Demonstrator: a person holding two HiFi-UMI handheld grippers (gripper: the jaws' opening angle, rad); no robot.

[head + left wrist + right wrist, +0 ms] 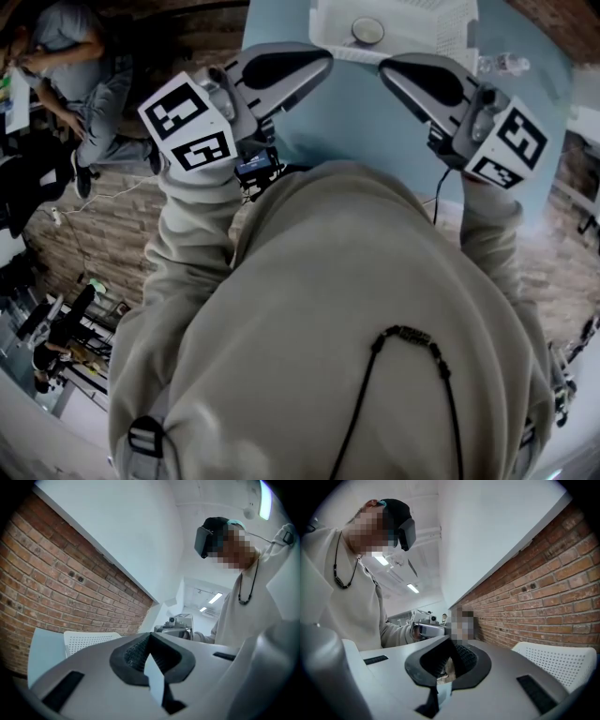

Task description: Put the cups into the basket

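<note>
While my left tool (322, 59) and right tool (385, 67) were pressed together, the blue worktop (347, 117) bore a white basket (452, 33) near a brick wall (70, 588).

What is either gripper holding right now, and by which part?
Nothing is held: the left gripper and the right gripper are both shut and empty.

We saw a pale blue counter (361, 127) running away from the person, its surface smooth and plain. A white basket (448, 36) with perforated walls sat directly on it at the far end, roughly centred across its width. Just beside the basket, towards the counter's right edge, lay a clear bottle (503, 64), too small for us to tell more about it. The nearest stretch of the counter was hidden behind the person's body.
</note>
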